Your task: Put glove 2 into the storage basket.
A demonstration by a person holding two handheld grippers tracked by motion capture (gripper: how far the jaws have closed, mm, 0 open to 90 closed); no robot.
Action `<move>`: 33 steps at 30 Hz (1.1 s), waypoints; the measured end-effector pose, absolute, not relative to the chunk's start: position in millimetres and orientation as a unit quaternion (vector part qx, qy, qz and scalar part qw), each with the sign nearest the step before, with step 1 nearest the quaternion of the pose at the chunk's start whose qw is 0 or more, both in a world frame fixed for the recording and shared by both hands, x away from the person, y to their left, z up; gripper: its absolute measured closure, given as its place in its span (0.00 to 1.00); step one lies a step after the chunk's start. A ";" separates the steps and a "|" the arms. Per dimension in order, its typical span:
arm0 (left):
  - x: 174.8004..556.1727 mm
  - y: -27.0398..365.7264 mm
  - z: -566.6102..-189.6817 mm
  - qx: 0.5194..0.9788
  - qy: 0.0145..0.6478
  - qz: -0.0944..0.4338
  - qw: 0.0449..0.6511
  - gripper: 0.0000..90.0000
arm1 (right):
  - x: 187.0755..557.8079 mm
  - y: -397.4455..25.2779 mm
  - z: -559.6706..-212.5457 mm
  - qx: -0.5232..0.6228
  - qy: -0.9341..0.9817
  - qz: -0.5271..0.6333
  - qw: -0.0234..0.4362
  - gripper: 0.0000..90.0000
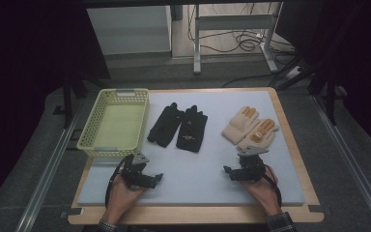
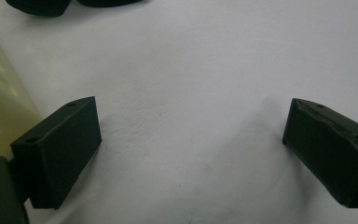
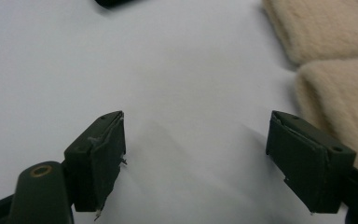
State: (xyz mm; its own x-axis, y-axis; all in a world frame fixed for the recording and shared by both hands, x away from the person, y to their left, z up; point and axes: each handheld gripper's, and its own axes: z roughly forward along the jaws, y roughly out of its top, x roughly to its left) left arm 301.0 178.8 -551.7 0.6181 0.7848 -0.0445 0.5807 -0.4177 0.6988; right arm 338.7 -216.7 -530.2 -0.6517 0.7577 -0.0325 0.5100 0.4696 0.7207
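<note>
Two black gloves (image 1: 178,126) lie side by side at the middle of the white mat (image 1: 198,174), and their cuffs (image 2: 51,5) peek in at the top of the left gripper view. A pair of cream fleece gloves (image 1: 250,128) with orange fingertips lies to the right; their fluffy cuffs (image 3: 326,51) reach the right gripper view. My left gripper (image 1: 147,180) rests near the front left of the mat, jaws wide apart and empty (image 2: 191,149). My right gripper (image 1: 235,171) sits just in front of the cream gloves, open and empty (image 3: 196,154).
A pale yellow perforated basket (image 1: 89,137) stands empty at the left edge of the mat, and its wall (image 2: 0,102) lies close beside my left gripper. The mat lies on a wooden board (image 1: 299,159). Beyond the table are metal frame legs and cables on the floor.
</note>
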 end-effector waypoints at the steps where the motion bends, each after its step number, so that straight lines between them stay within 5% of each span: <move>1: 301.0 178.8 -551.8 0.829 0.412 0.146 0.349 0.05 | 339.4 -214.2 -529.7 0.376 0.840 0.350 0.173 0.23; 18: 300.8 178.9 -551.9 0.828 0.413 0.146 0.351 0.05 | 368.5 -156.1 -510.9 0.348 0.846 0.379 0.143 0.25; 33: 300.9 179.3 -551.8 0.829 0.411 0.146 0.349 0.05 | 418.5 -82.9 -498.9 0.309 0.858 0.383 0.145 0.51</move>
